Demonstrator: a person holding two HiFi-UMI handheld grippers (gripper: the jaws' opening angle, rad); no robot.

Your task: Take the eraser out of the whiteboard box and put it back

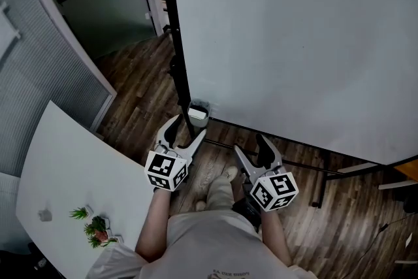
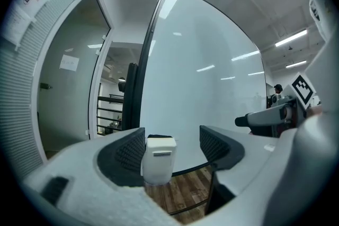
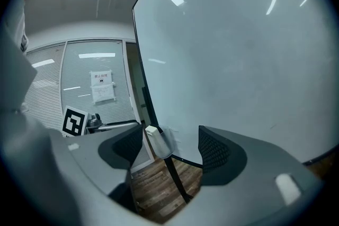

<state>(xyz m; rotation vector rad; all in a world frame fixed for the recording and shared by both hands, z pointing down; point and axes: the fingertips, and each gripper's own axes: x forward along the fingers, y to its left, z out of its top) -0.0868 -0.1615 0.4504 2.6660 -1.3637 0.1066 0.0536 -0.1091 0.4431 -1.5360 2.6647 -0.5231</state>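
Reach for the whiteboard box (image 1: 198, 115) is in hand, I judge. Left claw (image 1: 188, 129), agape and empty, sits just short of the box; right claw (image 1: 251, 147), also open, is farther off. Eraser (image 2: 159, 136), seemingly the dark strip, lies in the box: next, pinch it.

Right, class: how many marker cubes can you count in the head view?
2. One cube sits on the left gripper, near the white table; the other on the right gripper. None seems hidden.

Head view down, gripper views facing whiteboard box (image 1: 198, 115)
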